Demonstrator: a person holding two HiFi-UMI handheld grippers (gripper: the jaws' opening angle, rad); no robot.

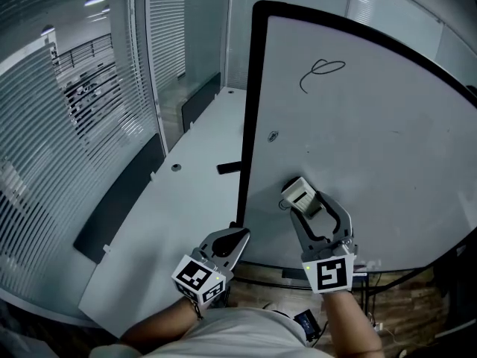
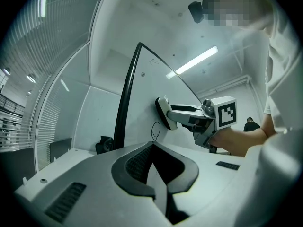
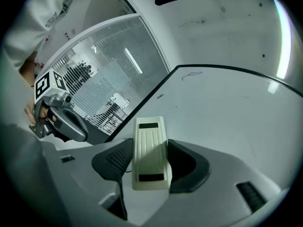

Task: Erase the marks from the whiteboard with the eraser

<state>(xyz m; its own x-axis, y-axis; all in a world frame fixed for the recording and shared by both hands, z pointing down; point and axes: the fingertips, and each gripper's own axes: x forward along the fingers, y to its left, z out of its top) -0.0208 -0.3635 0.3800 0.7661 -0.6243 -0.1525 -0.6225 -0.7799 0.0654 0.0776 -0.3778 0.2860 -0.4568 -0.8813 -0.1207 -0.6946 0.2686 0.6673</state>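
Against the whiteboard (image 1: 373,125), the right gripper (image 1: 307,203) clamps the eraser (image 3: 150,150).

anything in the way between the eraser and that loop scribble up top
Nothing visible: only bare whiteboard lies between the eraser in the right gripper and the loop scribble higher up.

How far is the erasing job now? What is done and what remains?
Done: the eraser is picked up. In hand: the right tongs clamp it and hold it against the whiteboard, low down. Left: the loop scribble near the top and a small mark by the frame are both unwiped. The left tongs are shut and empty.
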